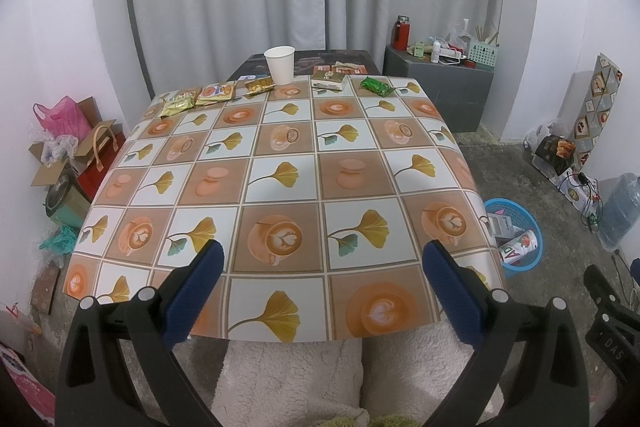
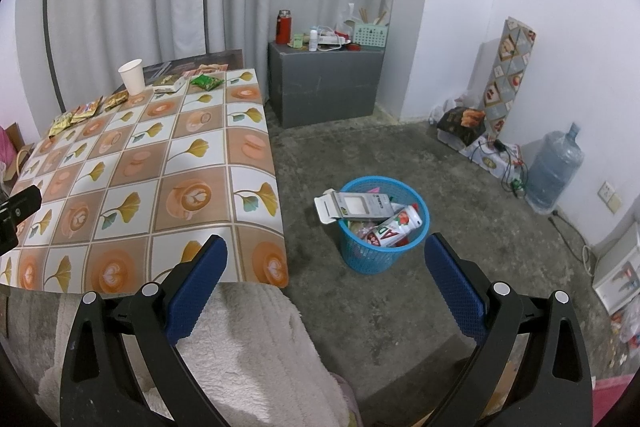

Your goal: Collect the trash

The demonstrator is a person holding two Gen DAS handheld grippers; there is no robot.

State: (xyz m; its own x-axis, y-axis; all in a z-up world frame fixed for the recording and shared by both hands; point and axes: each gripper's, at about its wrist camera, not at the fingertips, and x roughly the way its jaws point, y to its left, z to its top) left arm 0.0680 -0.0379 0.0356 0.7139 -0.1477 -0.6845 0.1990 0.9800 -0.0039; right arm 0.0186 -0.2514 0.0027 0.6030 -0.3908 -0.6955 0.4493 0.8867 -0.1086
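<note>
- Left claw (image 1: 322, 269) spread, empty, at frame bottom; wrappers (image 1: 200, 99) and paper cup (image 1: 280, 65) line the desk's (image 1: 280, 187) far edge, straight ahead.
- Right claw (image 2: 326, 265) spread, empty, facing the blue basket (image 2: 380, 255) instead.

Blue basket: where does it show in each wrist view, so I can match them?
Left wrist: blue basket at right edge, on the floor, partly hidden behind the table corner.
Right wrist: basket near centre, in full view, right of the table.
Shared landmark: white cup at the table's far end.
</note>
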